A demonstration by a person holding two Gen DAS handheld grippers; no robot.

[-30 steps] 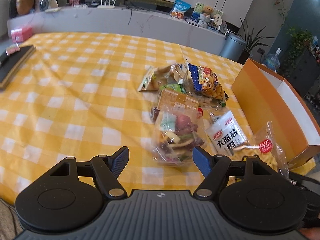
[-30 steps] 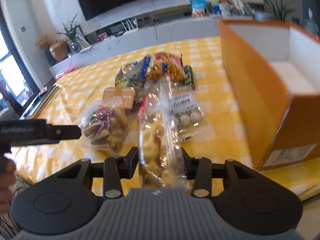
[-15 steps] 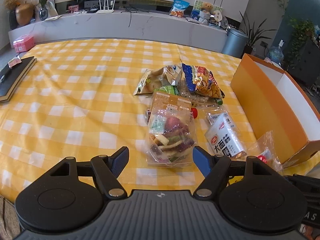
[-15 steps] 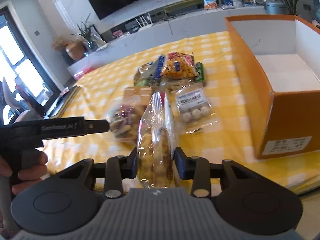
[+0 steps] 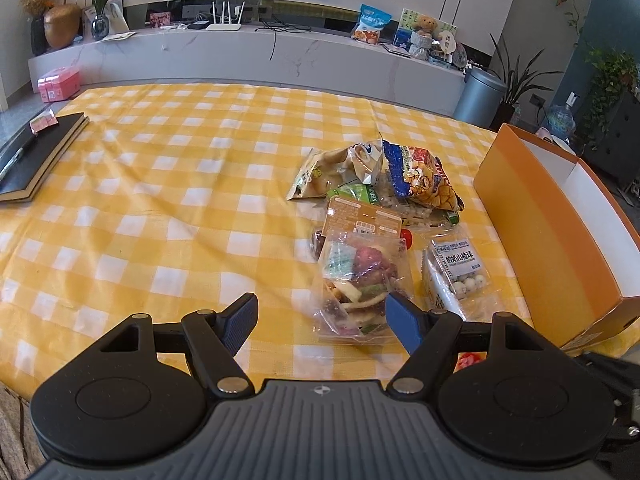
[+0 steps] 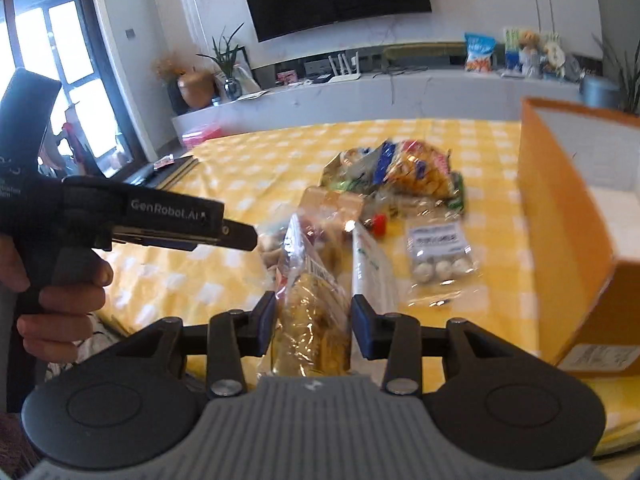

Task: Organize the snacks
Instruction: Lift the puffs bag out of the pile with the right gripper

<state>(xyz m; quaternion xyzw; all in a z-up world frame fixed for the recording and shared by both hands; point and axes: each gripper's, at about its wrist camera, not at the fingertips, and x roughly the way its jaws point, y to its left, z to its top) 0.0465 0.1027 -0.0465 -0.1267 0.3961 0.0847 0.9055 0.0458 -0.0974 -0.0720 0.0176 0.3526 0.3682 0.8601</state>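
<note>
While the right gripper point(image 6: 314, 322) pinched a clear bag of yellow snacks point(image 6: 310, 320) above the table edge, left gripper point(image 5: 322, 316) spread wide, empty, near the mixed-snack bag point(image 5: 360, 288), orange box point(image 5: 560, 236) alongside the pile.

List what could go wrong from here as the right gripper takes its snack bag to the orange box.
1. The right gripper pinches only the crinkly film of the clear snack bag, so it may slip out.
2. A white packet sits against that bag and could be dragged along.
3. The orange box has a tall near wall; a low carry may hit it.
</note>
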